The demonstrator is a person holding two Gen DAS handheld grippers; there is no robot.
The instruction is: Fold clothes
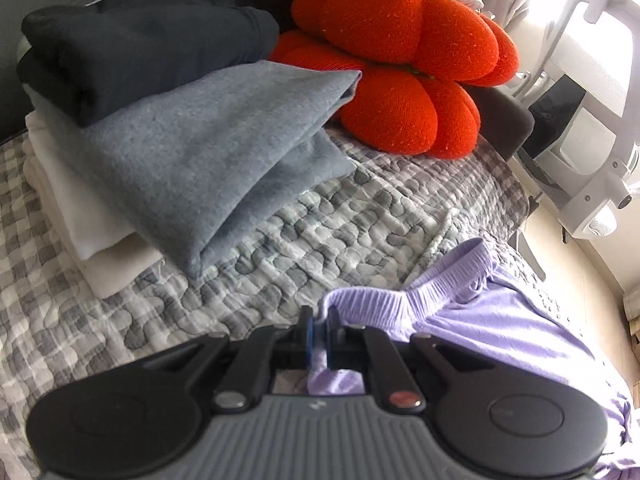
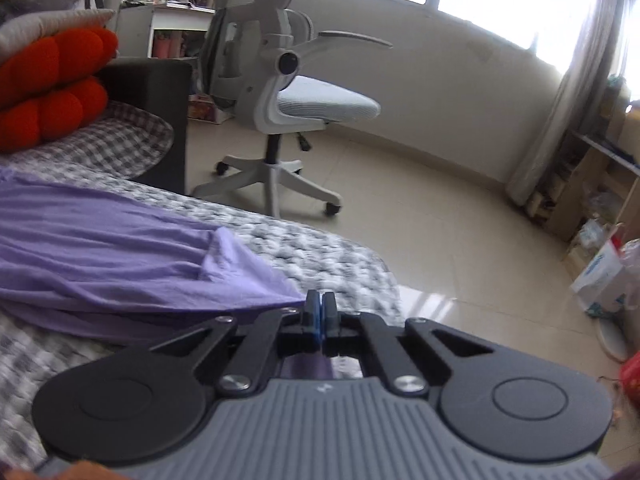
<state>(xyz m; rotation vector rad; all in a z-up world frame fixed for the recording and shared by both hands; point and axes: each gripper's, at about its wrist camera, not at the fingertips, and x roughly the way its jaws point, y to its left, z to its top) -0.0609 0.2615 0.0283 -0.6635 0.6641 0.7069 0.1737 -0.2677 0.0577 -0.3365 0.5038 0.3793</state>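
A lavender garment (image 1: pixel 492 320) with an elastic waistband (image 1: pixel 404 300) lies on the grey patterned quilt (image 1: pixel 320 228). My left gripper (image 1: pixel 319 314) is shut on the waistband's near end, and cloth hangs down between its fingers. In the right wrist view the same lavender garment (image 2: pixel 100 240) stretches left across the bed. Its hem corner runs into my right gripper (image 2: pixel 321 300), which is shut on it near the bed's edge, with purple cloth showing under the jaws.
A stack of folded clothes sits at the left: dark navy (image 1: pixel 140 52), grey-blue (image 1: pixel 208 148) and cream (image 1: pixel 80 220). A red knitted cushion (image 1: pixel 400 72) lies behind. A white office chair (image 2: pixel 304 100) stands on the tiled floor (image 2: pixel 460 248) beside the bed.
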